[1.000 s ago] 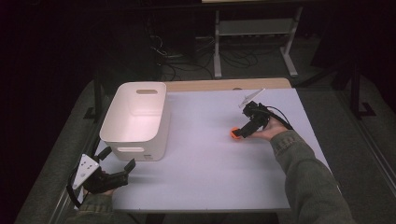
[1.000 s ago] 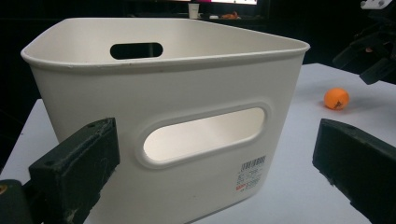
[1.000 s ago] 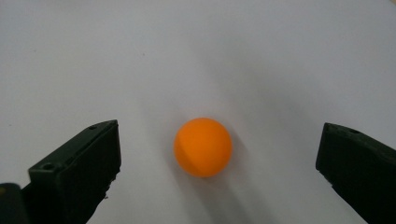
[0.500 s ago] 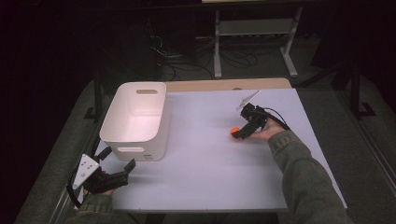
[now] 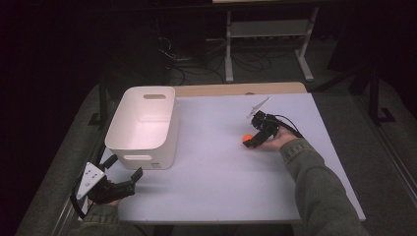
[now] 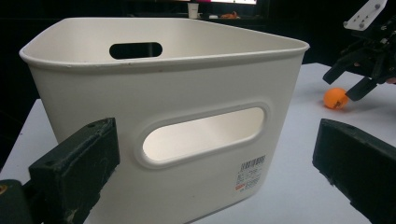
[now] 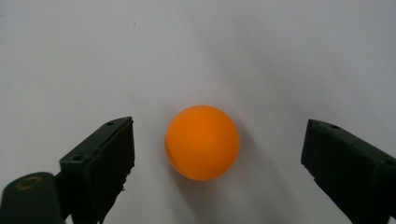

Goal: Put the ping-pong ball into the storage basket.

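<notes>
The right gripper point(image 7: 215, 172) straddles the small orange ball point(image 7: 202, 142), jaws released and nothing grasped yet; the left gripper point(image 5: 123, 172), also released, waits near the white plastic bin point(image 5: 142, 123).

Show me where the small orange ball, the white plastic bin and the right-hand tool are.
small orange ball point(image 7: 202, 142): right gripper view, middle of its face.
white plastic bin point(image 5: 129, 115): high view, left wall.
right gripper point(image 5: 249, 140): high view, midway between its open fingers.
</notes>
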Motion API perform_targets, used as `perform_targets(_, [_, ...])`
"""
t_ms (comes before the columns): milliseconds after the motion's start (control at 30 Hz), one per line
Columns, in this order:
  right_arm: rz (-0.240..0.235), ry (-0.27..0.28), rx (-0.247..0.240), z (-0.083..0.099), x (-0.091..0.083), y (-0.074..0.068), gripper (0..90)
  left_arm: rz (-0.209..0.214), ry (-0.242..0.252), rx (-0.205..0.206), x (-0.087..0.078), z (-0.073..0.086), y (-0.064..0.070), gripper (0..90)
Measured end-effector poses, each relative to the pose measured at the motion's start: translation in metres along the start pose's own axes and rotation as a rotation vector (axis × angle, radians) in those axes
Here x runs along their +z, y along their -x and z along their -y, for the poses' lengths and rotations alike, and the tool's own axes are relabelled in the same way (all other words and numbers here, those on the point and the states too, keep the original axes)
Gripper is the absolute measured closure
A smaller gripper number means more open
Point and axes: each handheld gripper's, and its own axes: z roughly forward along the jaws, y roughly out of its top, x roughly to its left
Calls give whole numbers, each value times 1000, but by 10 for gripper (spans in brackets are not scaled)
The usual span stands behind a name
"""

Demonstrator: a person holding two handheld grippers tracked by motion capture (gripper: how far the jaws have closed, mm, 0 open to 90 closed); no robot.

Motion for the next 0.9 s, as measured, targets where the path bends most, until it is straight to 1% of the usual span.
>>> perform_targets(133, [-15, -11, -4, 0, 2, 0, 126, 0, -1, 1, 0, 0, 0, 0])
perform_targets(167, [-18, -21, -5, 0, 3, 0, 129, 0, -1, 1, 0, 0, 0, 0])
perform_targets(267, [-21, -30, 2, 0, 4, 0, 138, 1, -1, 0, 0, 0, 0, 0])
perform_targets(433, [-24, -38, -7, 1, 6, 1, 175, 4, 0, 2, 0, 0, 0, 0])
perform_targets(533, [-36, -39, -19, 1, 7, 1, 214, 4, 0, 2, 0, 0, 0, 0])
perform_targets(600, [-45, -38, -38, 0, 8, 1, 268, 3, 0, 3, 0, 0, 0, 0])
perform_targets(667, [-47, -41, -52, 0, 9, -1, 292, 3, 0, 3, 0, 0, 0, 0])
perform_targets(733, [-57, -42, -57, 0, 9, -1, 332, 2, 0, 3, 0, 0, 0, 0])
perform_targets(900, [-73, -49, -66, -1, 11, -2, 379, 2, 0, 4, 0, 0, 0, 0])
